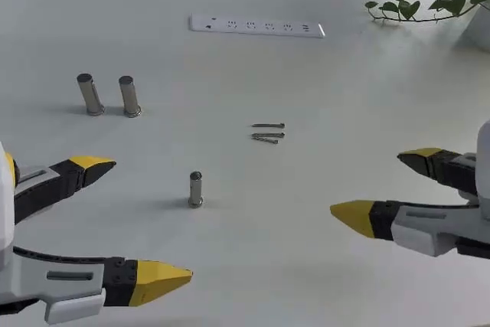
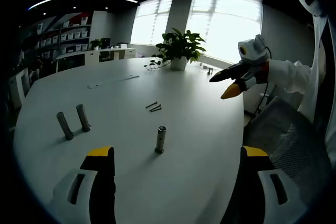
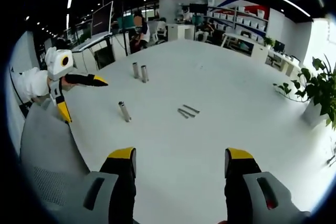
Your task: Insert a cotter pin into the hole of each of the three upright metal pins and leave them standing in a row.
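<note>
Yellow-tipped left gripper [image 1: 145,218] and right gripper [image 1: 371,183]: jaws wide apart, empty.

Left gripper [image 2: 177,152]: jaws spread wide, yellow tips rising from the bottom edge, nothing between them. White table [image 2: 210,129] ahead. One metal pin [image 2: 160,139] stands upright alone, nearest, between the jaw lines. Two more metal pins [image 2: 64,125] [image 2: 83,117] stand just beside each other to the left, well apart from the single one. Cotter pins [image 2: 154,107] lie flat in a small cluster beyond the single pin; count unclear. Power strip [image 2: 113,81] lies further back. Potted plant [image 2: 179,50] sits at the far edge before bright windows. Right gripper [image 2: 218,88] enters from the right above the table, jaws apart, carried on a white sleeve [image 2: 289,74].
</note>
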The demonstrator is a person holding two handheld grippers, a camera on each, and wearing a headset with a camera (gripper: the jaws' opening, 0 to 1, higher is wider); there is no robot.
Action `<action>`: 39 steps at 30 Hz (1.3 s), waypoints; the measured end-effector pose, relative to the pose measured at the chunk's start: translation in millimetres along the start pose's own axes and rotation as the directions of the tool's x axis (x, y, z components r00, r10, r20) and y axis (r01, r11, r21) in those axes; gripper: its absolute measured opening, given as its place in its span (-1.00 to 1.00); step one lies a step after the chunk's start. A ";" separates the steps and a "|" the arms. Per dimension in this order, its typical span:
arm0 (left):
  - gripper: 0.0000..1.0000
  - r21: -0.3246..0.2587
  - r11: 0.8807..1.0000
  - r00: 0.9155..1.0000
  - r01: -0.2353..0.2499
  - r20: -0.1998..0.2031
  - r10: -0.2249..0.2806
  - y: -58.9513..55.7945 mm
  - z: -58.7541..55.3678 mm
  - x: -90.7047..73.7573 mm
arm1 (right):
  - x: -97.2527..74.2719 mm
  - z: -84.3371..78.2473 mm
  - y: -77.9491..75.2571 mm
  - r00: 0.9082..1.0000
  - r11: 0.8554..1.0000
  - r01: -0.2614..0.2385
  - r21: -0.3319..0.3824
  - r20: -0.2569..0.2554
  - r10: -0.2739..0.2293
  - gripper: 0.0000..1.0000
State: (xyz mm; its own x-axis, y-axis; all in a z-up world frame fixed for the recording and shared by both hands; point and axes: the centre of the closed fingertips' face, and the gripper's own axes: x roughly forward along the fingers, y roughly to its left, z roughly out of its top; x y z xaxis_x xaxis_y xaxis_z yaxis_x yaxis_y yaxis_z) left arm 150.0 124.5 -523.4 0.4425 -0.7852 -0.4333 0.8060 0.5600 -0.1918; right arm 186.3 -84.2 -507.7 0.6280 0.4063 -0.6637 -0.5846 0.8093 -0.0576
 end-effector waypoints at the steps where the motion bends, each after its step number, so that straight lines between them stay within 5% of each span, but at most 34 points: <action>1: 0.99 0.000 1.000 1.000 0.000 0.000 0.000 0.0 0.0 -0.2 | 3.1 3.0 -1.5 1.000 1.000 -0.004 -0.011 0.005 0.004 0.24; 14: 0.98 -0.033 0.999 0.999 -0.038 0.023 0.039 7.1 3.2 -8.8 | 64.5 33.4 0.2 0.990 0.973 -0.139 -0.186 -0.013 0.139 -0.16; 19: 0.98 -0.060 0.997 0.999 -0.051 0.017 0.052 11.0 -5.4 -8.2 | 94.8 37.4 10.2 0.967 0.958 -0.253 -0.136 -0.015 0.253 -0.35; 33: 0.98 -0.095 0.993 0.997 -0.073 -0.005 0.073 14.4 -16.0 -10.5 | 147.3 17.5 5.8 0.936 0.898 -0.349 -0.268 -0.158 0.316 -0.68; 39: 0.98 -0.109 0.990 0.996 -0.090 -0.009 0.089 16.1 -17.8 -11.3 | 157.6 18.5 6.2 0.930 0.895 -0.361 -0.262 -0.170 0.326 -0.76</action>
State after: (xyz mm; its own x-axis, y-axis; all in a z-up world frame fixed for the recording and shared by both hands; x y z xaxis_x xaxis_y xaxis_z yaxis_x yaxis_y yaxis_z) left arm 150.9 147.1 -537.2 0.5089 -0.7296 -0.4568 0.7154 0.6536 -0.2470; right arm 291.1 -7.4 -598.8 0.3061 0.5692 -0.7631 -0.8848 0.4659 -0.0075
